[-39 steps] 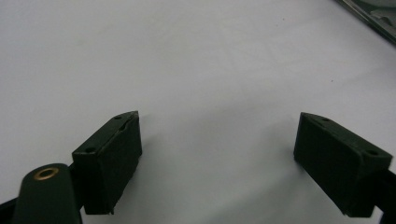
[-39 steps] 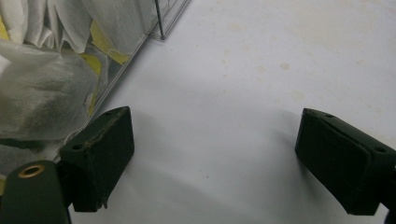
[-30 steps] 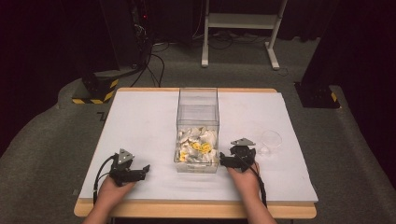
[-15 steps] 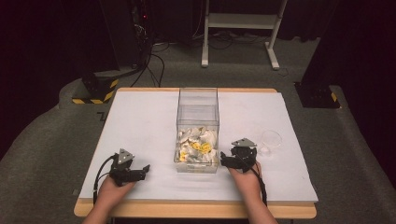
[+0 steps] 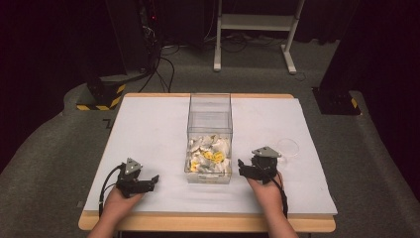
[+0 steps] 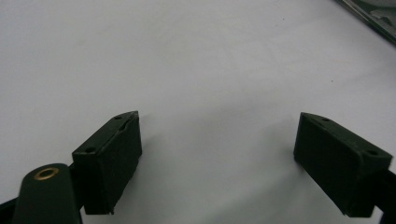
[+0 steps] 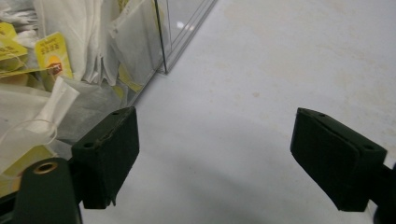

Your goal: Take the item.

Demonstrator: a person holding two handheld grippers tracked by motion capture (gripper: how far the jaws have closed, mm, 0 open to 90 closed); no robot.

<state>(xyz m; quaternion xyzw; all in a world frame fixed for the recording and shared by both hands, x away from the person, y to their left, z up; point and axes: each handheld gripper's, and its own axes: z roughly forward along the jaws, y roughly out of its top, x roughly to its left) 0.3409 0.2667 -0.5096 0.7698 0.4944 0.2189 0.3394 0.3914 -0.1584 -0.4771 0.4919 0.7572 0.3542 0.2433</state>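
We've got the clear box (image 5: 210, 130) sitting mid-table, a bit toward the near edge, with the tea bags (image 5: 210, 154) piled in its near end. Our right gripper (image 5: 243, 167) rests on the white surface just beside the box's near right corner, jaws wide apart with nothing between them; its own view shows the tea bags (image 7: 51, 60) through the wall. Our left gripper (image 5: 152, 180) lies near the near left corner of the table (image 5: 148, 124), well apart from the box, jaws spread too, over bare surface. A small clear dish (image 5: 288, 147) sits by the right edge.

Blk fingers (image 6: 109, 158), grey tri plates, blk cables.
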